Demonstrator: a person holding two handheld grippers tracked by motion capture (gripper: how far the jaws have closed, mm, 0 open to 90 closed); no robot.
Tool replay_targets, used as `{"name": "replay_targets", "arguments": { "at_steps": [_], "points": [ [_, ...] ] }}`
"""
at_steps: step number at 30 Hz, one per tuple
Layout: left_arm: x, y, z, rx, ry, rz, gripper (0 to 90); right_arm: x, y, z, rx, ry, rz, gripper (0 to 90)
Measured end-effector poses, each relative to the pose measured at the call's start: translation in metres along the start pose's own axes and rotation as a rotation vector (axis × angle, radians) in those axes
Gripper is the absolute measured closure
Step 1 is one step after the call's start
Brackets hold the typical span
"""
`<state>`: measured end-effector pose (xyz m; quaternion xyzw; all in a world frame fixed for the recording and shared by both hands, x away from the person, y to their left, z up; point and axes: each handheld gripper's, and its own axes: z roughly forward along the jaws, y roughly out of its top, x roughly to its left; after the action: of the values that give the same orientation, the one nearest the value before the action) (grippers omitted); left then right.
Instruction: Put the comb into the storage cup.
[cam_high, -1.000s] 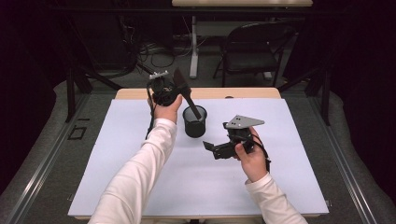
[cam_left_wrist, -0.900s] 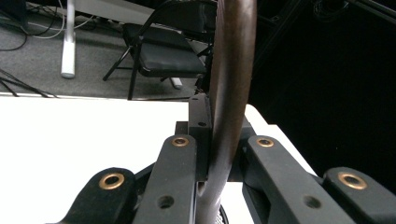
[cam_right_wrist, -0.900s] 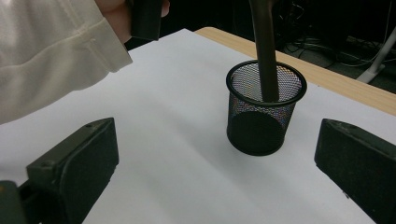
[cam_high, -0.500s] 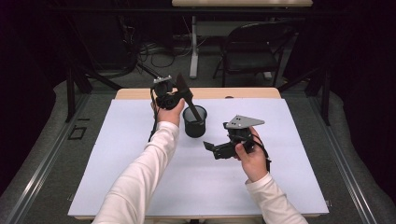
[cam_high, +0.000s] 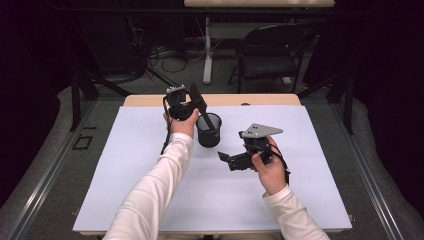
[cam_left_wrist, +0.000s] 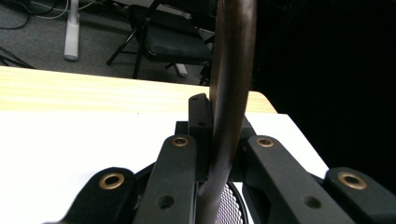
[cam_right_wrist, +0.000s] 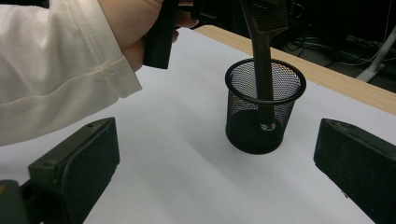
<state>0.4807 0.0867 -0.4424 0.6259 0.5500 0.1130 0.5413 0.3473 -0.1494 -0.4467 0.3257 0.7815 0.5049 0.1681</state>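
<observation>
Black mesh cup (cam_high: 208, 131) stands at table centre in the high view; the left gripper (cam_high: 186, 102), at its eleven o'clock, pinches a dark spatula (cam_high: 200, 106) whose handle slants into the cup. The left gripper view has the jaws clamped on that handle (cam_left_wrist: 229, 93). From the right gripper view, the right gripper's jaws are spread wide, idle, with the cup (cam_right_wrist: 265, 105) at one o'clock. Judged step: lowering the utensil in; next, release it.

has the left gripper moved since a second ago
Yes. In the high view the left gripper, shut on the spatula, has come down toward the mesh cup, which stands where it was. The handle end is now inside the cup.
</observation>
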Motion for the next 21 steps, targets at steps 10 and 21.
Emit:
{"name": "replay_targets", "arguments": {
  "at_steps": [10,21],
  "points": [
    [0.003,-0.006,0.004,0.009,-0.001,-0.006,85.3,0.000,0.000,0.000,0.001,0.001,-0.001,0.9],
    [0.009,-0.012,0.007,0.017,0.002,-0.024,85.3,0.000,-0.001,0.001,0.007,0.001,-0.003,1.7]
  ]
}}
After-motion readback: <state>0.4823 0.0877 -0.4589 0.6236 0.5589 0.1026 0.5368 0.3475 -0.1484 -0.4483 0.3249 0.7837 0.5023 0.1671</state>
